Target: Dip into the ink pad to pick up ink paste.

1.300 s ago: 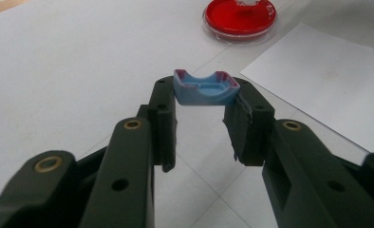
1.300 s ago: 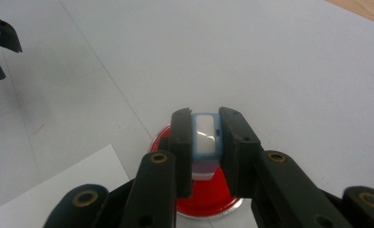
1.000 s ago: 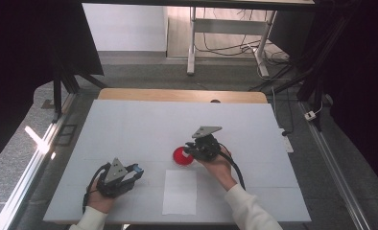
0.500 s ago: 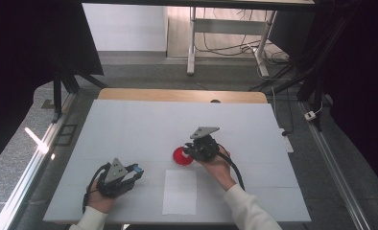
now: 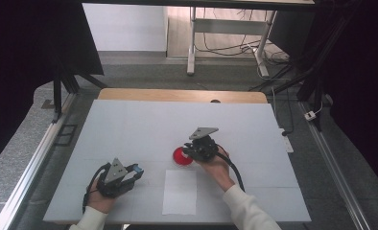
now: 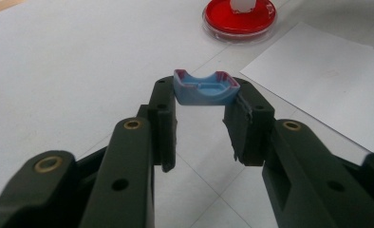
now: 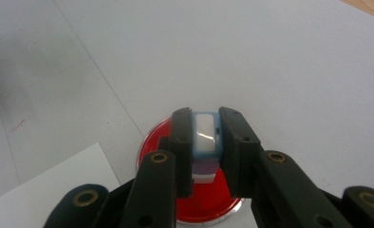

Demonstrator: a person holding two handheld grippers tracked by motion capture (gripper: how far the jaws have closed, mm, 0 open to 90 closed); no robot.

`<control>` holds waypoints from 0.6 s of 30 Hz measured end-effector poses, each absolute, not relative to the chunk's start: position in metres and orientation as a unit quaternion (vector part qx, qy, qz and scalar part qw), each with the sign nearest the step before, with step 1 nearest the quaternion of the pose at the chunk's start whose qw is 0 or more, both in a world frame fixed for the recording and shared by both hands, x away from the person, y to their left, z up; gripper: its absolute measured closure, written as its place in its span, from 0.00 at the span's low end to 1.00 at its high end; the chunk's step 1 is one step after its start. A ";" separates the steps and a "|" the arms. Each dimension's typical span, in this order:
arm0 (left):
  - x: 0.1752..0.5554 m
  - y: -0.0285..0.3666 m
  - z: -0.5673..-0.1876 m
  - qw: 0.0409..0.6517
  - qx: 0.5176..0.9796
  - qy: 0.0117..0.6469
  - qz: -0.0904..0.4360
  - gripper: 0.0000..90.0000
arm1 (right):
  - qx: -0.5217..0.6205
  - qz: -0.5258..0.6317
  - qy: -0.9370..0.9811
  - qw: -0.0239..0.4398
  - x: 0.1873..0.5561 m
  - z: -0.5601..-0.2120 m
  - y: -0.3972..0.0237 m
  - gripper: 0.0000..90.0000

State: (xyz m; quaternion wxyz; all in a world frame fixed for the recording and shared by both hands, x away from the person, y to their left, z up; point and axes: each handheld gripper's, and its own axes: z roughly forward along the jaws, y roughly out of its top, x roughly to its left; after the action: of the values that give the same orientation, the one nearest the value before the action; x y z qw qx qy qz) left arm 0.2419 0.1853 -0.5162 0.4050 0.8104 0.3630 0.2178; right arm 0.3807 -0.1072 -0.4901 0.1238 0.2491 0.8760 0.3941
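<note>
left tool (image 6: pixel 201 116) clamped on blue cap (image 6: pixel 205 88), low over counter (image 5: pixel 129 129) at near left | white sheet (image 5: pixel 180 191) flat between the hands | right tool (image 7: pixel 205 142) clamped on blue-and-white stamp block (image 7: pixel 205 134), above red dish (image 5: pixel 182 156) past the sheet

right claw (image 5: pixel 191 150) at red dish (image 5: pixel 181 156) | left claw (image 5: pixel 137 171) beside white sheet (image 5: pixel 179 191)

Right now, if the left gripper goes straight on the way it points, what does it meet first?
Probably the red dish ahead, slightly to the right. The left gripper already holds a blue cap. The white paper lies beside that line.
</note>
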 end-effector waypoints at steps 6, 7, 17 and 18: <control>0.242 0.185 -0.516 0.405 0.810 0.363 0.218 0.72 | 0.247 0.390 0.878 0.126 0.380 -0.491 -0.107 0.84; 0.242 0.185 -0.516 0.405 0.811 0.363 0.218 0.72 | 0.247 0.390 0.878 0.126 0.381 -0.491 -0.107 0.84; 0.241 0.186 -0.516 0.406 0.810 0.363 0.219 0.72 | 0.251 0.383 0.880 0.125 0.381 -0.493 -0.107 0.84; 0.241 0.185 -0.516 0.406 0.809 0.364 0.220 0.72 | 0.250 0.385 0.880 0.121 0.381 -0.493 -0.107 0.84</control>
State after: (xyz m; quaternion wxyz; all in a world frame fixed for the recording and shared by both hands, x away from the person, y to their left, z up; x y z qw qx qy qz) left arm 0.2410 0.1854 -0.5159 0.4058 0.8091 0.3640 0.2195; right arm 0.3815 -0.1069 -0.4928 0.1212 0.2496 0.8804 0.3847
